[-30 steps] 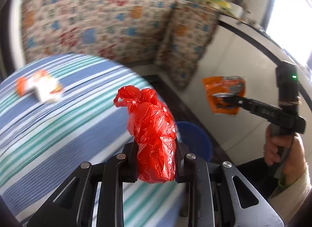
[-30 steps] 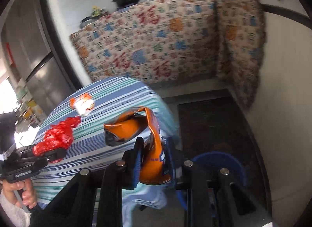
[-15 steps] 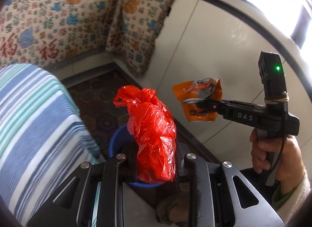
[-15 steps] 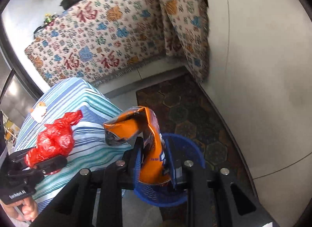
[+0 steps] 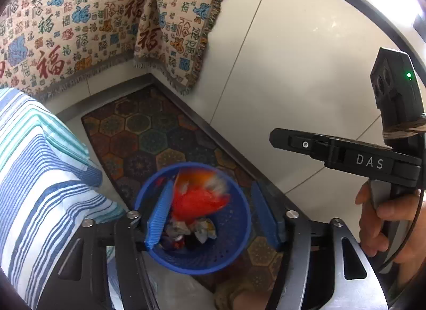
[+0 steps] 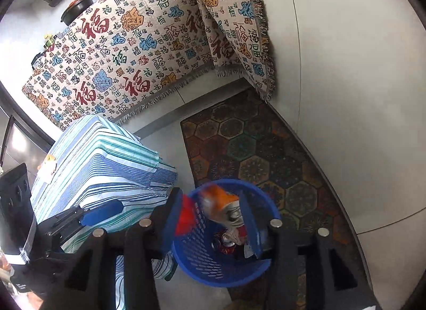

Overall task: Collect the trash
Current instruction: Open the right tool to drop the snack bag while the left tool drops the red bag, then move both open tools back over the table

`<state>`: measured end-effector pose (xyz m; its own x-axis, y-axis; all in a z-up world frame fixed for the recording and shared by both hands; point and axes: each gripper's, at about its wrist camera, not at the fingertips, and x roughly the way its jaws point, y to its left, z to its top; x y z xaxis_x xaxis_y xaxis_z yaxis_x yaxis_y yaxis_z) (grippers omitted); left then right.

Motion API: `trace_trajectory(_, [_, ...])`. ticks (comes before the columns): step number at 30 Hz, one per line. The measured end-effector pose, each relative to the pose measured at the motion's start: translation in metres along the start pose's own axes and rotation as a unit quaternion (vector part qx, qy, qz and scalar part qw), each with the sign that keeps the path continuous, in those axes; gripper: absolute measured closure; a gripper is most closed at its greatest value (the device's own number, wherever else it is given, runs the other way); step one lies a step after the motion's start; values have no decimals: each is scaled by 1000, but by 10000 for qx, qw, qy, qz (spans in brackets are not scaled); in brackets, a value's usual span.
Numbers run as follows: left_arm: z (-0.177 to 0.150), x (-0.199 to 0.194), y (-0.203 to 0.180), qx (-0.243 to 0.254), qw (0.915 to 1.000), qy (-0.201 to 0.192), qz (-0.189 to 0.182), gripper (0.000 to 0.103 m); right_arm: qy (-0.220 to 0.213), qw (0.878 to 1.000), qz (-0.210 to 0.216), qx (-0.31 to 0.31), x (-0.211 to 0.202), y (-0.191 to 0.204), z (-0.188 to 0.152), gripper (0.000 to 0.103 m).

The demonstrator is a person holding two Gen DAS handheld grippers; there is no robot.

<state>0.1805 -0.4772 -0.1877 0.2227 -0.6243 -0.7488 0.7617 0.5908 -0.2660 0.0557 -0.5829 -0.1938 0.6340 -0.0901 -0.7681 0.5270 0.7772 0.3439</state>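
A blue perforated basket (image 5: 234, 254) stands on the floor mat, also seen in the right wrist view (image 6: 202, 262). My left gripper (image 5: 213, 216) is open above it; the red plastic bag (image 5: 197, 200), blurred, is falling into the basket. My right gripper (image 6: 213, 219) is open above the basket too; the orange snack wrapper (image 6: 218, 200), blurred, drops inside beside the red bag (image 6: 185, 216). Crushed cans and crumpled wrappers (image 6: 226, 243) lie at the basket's bottom. The right gripper shows in the left wrist view (image 5: 277, 139), and the left gripper in the right wrist view (image 6: 101, 211).
A table with a blue-striped cloth (image 6: 101, 166) stands left of the basket, with a small wrapper (image 6: 49, 166) on it. A patterned hexagon mat (image 6: 253, 150) covers the floor. A patterned cloth (image 6: 138, 43) hangs over the counter behind. A white wall (image 5: 293, 83) is to the right.
Both grippers moved from the table to above the basket and opened. The red bag and the orange wrapper left the jaws and are falling into the basket.
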Motion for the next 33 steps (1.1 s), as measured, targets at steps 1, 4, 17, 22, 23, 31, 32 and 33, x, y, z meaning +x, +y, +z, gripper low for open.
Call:
trace_trajectory(1, [0, 0, 1, -16, 10000, -11, -6, 34, -22, 10000, -15, -1, -1, 0, 1, 58])
trace_trajectory(4, [-5, -12, 7, -83, 9999, -113, 12, 28, -118, 9998, -103, -107, -6, 3, 0, 58])
trace_trajectory(17, [-73, -161, 108, -546, 9906, -631, 1087, 9, -1143, 9817, -223, -1505, -30, 111, -15, 44])
trace_trajectory(22, [-120, -203, 189, -964, 9736, -362, 2037, 9, -1092, 9699, 303, -2154, -9, 195, -44, 43])
trace_trajectory(23, [-128, -211, 206, -1069, 9701, -341, 2152, 9, -1015, 9666, 415, -2318, -2, 215, -52, 43])
trace_trajectory(31, [-153, -240, 309, -1706, 9470, -255, 2711, 9, -448, 9319, 846, -3499, 39, 338, -111, 43])
trace_trajectory(32, [-155, -242, 320, -1781, 9459, -256, 2700, 9, -398, 9282, 857, -3600, 43, 350, -115, 43])
trace_trajectory(33, [-154, -243, 326, -1820, 9451, -241, 2704, 9, -334, 9253, 858, -3679, 47, 361, -119, 43])
